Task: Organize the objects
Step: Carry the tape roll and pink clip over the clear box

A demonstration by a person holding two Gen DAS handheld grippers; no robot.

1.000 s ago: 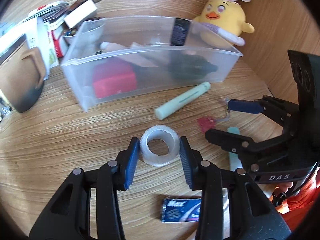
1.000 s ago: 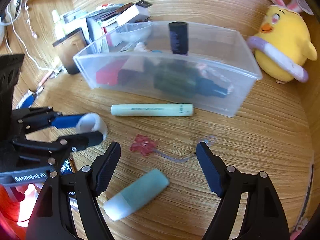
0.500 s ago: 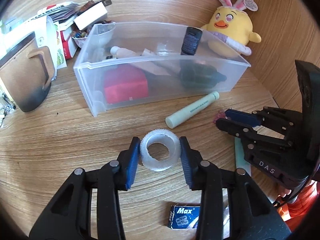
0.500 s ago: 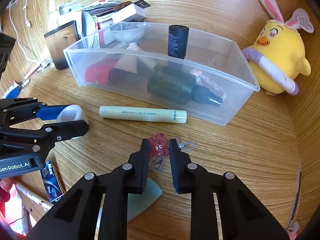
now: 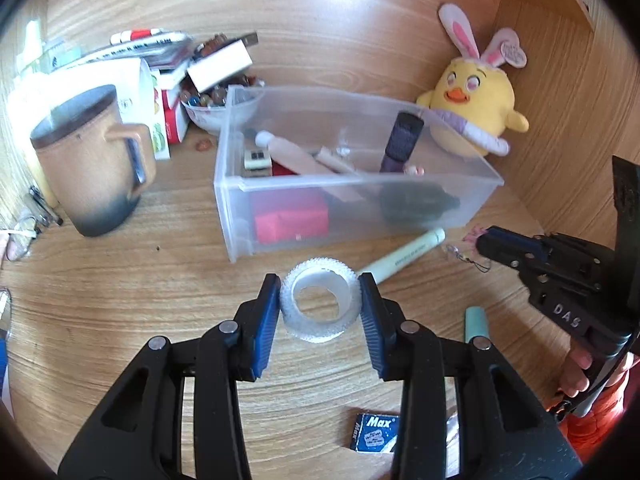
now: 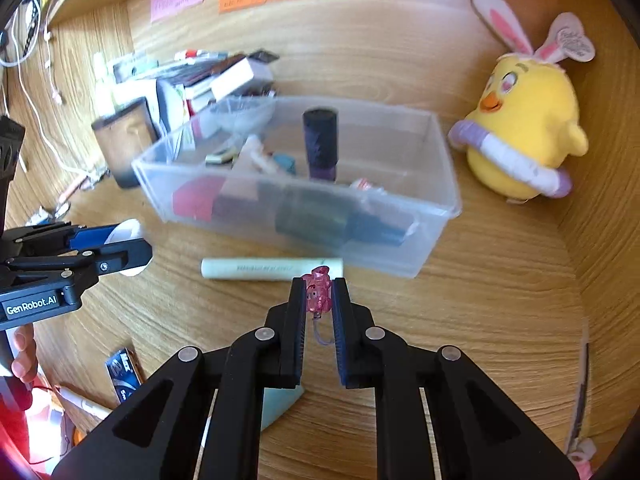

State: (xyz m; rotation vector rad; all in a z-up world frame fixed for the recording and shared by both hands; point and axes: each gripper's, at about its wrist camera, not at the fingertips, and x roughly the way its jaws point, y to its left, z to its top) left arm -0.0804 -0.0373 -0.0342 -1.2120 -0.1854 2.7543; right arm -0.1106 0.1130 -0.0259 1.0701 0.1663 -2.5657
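My left gripper is shut on a white tape roll and holds it above the wooden desk. The roll also shows in the right wrist view. My right gripper is shut on a small pink charm with a thin cord hanging below, lifted off the desk. A clear plastic bin stands ahead of both grippers, holding a red box, a dark bottle and a black tube. A pale green tube lies in front of the bin.
A yellow chick plush sits at the back right corner. A brown mug and stacked boxes stand at the left. A teal tube and a blue Max box lie near me.
My right gripper closed on the pink charm and lifted it off the desk. My left gripper rose with the tape roll, nearer the bin.
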